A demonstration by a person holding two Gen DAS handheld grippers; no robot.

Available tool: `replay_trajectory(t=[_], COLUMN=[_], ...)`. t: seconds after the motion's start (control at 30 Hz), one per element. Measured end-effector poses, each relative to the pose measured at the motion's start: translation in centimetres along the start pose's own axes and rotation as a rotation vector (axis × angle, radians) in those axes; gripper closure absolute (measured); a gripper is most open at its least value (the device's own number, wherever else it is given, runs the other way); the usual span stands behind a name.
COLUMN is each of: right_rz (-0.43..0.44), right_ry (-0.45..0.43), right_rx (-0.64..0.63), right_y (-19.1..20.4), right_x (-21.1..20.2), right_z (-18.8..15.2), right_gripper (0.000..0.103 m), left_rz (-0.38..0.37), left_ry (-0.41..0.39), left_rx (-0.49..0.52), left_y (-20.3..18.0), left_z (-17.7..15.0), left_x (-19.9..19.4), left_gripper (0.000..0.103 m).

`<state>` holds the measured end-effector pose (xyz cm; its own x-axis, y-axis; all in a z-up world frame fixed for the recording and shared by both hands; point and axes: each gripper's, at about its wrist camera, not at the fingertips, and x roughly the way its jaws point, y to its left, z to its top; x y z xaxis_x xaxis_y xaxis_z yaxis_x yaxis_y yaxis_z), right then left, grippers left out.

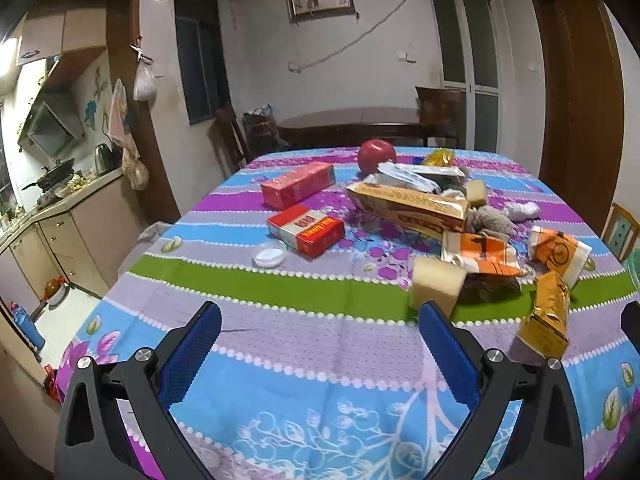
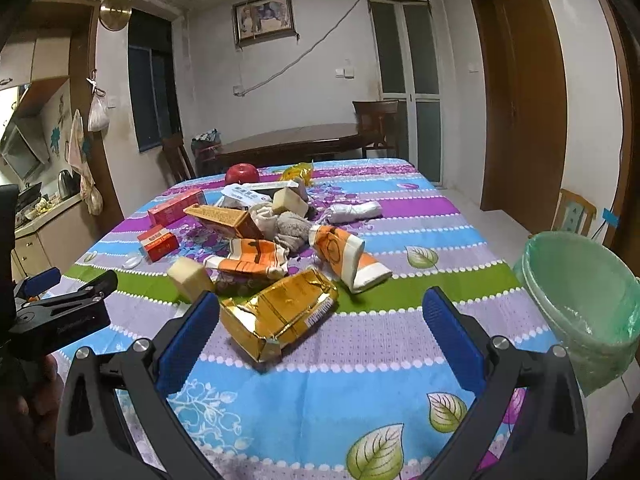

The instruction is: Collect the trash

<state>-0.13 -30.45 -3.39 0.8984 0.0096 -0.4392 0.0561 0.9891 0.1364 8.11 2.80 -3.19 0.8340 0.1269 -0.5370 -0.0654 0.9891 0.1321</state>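
A domestic kitchen-diner; the work surface is a table (image 2: pixel 400 344) under a striped floral cloth, with a bin (image 2: pixel 580 300) lined in green plastic at its right edge. As far as the right wrist view reaches into the bin, its liner shows no contents, so collection is judged barely begun or not begun; the whole litter remains on the cloth. Nearest the right gripper (image 2: pixel 332 340) lies a crumpled gold foil wrapper (image 2: pixel 280 316), just ahead of its blue pads and not held; that gripper stands wide open. The left gripper (image 1: pixel 320 340) is likewise wide open and empty, over bare cloth. Count, working outward: one gold wrapper; two orange-and-white packets (image 2: pixel 348 256); two pale yellow sponge-like blocks (image 2: pixel 188 280); one long tan carton (image 2: pixel 224 218); two red boxes (image 1: pixel 306 230), a third not seen; one small clear lid (image 1: pixel 269 256); a heap of grey and white cloth pieces (image 2: pixel 288 224), number not separable; one white-and-blue wrapper (image 1: pixel 408 176); one yellow crinkled bag (image 2: pixel 298 172); one red apple (image 2: pixel 241 174), probably not trash. Everything listed is still to be moved.
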Motion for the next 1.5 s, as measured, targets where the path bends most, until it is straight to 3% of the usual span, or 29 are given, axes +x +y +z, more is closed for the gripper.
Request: replay_trajectory(t=[1.07, 1.17, 1.3, 1.5], right_rz=[-0.004, -0.013, -0.025, -0.028], right_ry=[0.033, 0.009, -0.034, -0.031], right_rx=[0.029, 0.019, 0.004, -0.018], right_y=[-1.3, -1.3, -1.4, -1.0], right_x=[0.6, 0.2, -0.8, -0.7], right_z=[-0.3, 0.1, 0.6, 0.9], right_gripper=[0.005, 0.005, 0.005, 0.005], left_rz=[0.004, 0.011, 0.025, 0.044], left_ry=[0.017, -0.016, -0.121, -0.269], left_rx=[0.035, 0.034, 0.004, -0.042], left_y=[-1.3, -1.0, -0.1, 1.2], left_z=[0.2, 1.4, 4.2, 7.5], left_x=[0.4, -0.3, -2.9, -6.9], left_gripper=[0.004, 0.004, 0.004, 0.004])
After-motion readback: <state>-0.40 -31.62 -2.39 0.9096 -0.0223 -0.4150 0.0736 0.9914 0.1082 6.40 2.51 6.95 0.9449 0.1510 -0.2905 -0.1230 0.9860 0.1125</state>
